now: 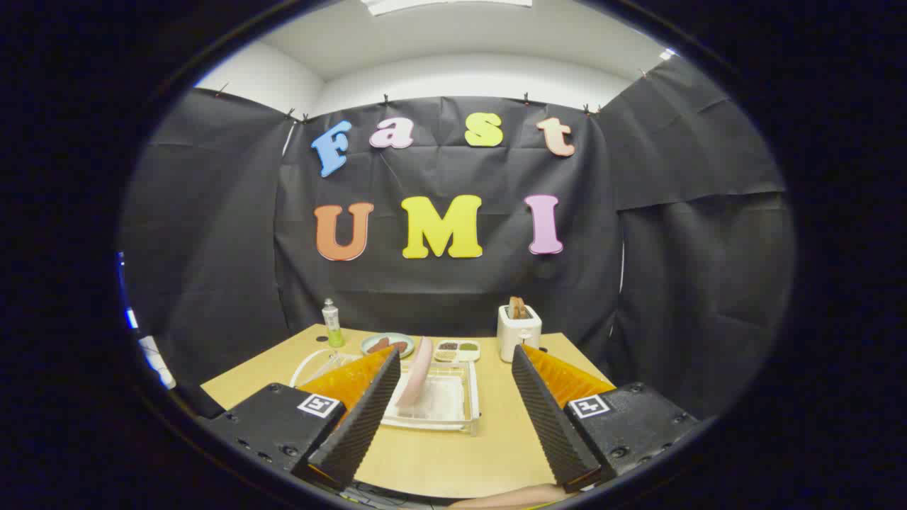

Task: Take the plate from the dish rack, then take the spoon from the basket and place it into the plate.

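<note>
1. Pale wood tabletop (453, 453) stretches ahead, and the gripper (453, 358) hangs above its near edge with fingers spread wide, nothing between them.
2. Straight on at twelve o'clock from the fingertips sits the clear dish rack (443, 404), resting flat on the table.
3. Standing on edge in that rack is the pink plate (418, 379), tilted a touch, closer to the left finger (361, 418) than to the right finger (549, 418).
4. Beyond the rack, at about eleven o'clock, a green-tinted bottle (331, 324) stands upright near the far table edge.
5. Next to it lies a round dish (387, 344) with dark bits on it, and just beside that a small divided tray (458, 350).
6. Out at one o'clock, a white toaster (519, 331) with toast poking out of its top.
7. The spoon and its basket I cannot make out from this angle.
</note>
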{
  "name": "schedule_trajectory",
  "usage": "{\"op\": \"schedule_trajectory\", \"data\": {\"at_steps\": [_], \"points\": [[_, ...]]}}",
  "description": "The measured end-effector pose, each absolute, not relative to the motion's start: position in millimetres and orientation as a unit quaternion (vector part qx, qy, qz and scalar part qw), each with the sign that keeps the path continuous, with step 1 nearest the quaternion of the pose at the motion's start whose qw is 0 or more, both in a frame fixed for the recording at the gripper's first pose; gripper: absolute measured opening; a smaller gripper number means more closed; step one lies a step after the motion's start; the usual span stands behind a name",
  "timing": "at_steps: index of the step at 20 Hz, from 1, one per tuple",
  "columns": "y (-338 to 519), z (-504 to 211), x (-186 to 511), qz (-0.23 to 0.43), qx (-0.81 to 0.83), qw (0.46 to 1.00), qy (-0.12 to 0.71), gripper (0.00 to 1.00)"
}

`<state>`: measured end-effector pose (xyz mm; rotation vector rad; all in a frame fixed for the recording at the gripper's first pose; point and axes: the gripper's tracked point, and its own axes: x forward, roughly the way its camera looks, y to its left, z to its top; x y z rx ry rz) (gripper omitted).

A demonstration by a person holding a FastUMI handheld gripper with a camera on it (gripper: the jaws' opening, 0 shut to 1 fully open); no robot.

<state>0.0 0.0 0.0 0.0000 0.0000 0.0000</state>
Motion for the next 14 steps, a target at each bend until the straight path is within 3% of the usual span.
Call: {"op": "schedule_trajectory", "data": {"at_steps": [14], "points": [[-4.6,4.3,3.0,-0.004,0.003,1.000,-0.014,1.00]]}}
